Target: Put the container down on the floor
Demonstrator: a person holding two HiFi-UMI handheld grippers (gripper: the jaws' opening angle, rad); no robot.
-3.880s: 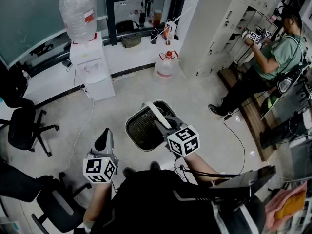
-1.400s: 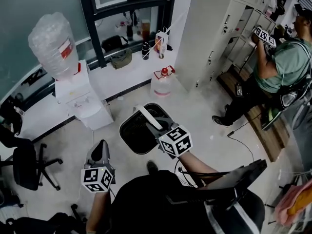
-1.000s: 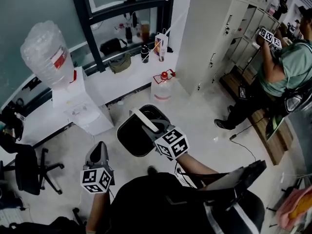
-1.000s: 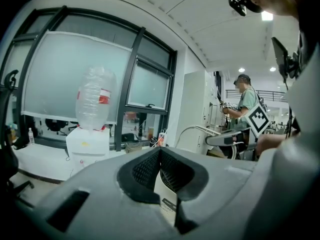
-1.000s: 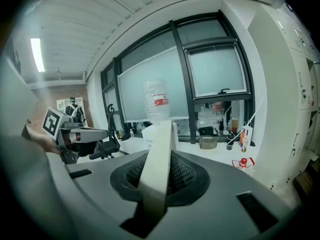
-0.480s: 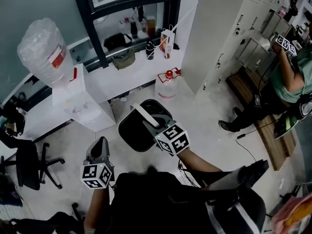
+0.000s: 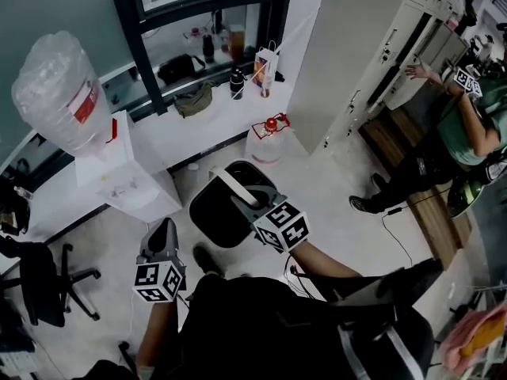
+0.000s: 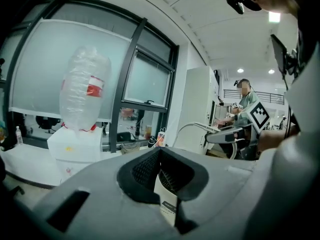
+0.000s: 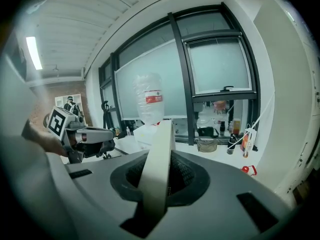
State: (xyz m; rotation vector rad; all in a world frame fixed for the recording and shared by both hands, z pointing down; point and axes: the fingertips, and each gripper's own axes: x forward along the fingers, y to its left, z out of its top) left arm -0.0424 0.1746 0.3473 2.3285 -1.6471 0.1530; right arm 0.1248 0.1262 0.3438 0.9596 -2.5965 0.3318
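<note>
Since the right claw (image 7: 242, 203) clamps the white strap handle (image 7: 230, 185) of the black mesh container (image 7: 207, 222), it likely swings lightly. The left claw (image 7: 164, 236) is closed and empty.

Bare floor (image 7: 333, 188) is seen right of the bin (image 7: 218, 212); the left is bounded by a dispenser (image 7: 127, 176), the back by a jug (image 7: 265, 141).

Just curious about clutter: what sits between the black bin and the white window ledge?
A clear jug with a red cap, on the floor; head view shows it.
</note>
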